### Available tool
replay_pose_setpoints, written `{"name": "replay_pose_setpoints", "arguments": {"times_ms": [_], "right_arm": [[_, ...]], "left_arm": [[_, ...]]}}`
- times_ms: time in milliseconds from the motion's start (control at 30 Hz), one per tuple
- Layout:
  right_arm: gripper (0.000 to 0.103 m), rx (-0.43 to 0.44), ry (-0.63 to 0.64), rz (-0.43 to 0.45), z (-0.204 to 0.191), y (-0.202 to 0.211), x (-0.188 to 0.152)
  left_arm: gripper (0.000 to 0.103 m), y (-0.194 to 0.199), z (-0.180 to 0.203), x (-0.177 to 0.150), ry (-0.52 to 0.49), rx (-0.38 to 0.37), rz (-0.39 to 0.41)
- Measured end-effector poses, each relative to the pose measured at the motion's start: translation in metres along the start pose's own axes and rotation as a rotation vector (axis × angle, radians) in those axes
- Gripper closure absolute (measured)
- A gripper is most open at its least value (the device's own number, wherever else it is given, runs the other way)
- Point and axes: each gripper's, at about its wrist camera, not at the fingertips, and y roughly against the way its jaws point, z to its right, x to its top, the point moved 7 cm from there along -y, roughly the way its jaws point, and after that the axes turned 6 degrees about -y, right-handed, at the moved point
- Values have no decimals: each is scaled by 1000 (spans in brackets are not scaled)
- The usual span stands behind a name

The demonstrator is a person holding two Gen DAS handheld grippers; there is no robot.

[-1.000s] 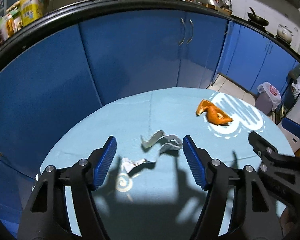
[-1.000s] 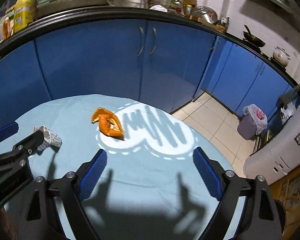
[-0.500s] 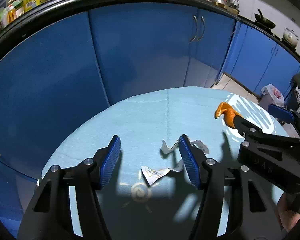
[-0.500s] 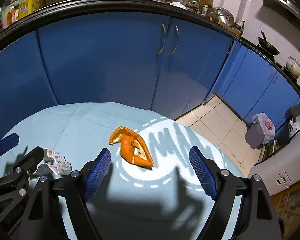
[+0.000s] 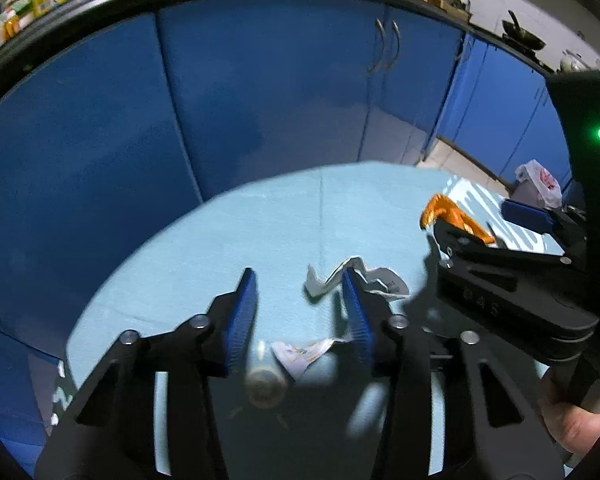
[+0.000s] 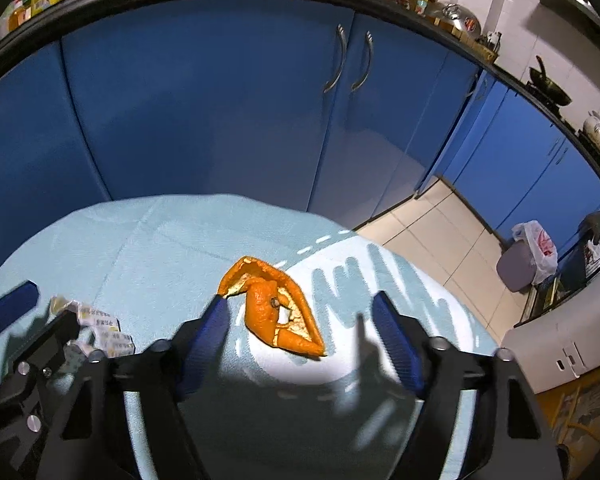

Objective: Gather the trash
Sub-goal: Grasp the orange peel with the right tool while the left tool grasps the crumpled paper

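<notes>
While closing, left tool [image 5: 300,312] straddles paper scrap [image 5: 300,354]; right tool [image 6: 300,334] straddles orange peel [image 6: 276,312].

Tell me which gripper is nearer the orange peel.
Right. The right gripper has its closing jaws on either side of the orange peel, not yet pressing it. The left gripper sits off to the side over the crumpled paper.
</notes>
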Motion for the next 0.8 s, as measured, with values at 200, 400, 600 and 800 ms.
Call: {"name": "replay_pose_setpoints", "arguments": {"times_ms": [200,400,600,800], "right_arm": [[67,48,-9,-27,-6,-3,-3],[80,78,-9,-18,-10,9,-7],[81,87,-12,-15,-7,19,-17],[81,96,-31,-11,3,30,-27]], "left_arm": [[72,1,6,0,-5,-28,6],[97,5,10,-1,-9,-59,7],[99,12,6,-5,-2,-59,11],[99,19,5,-3,0,-58,22]]}}
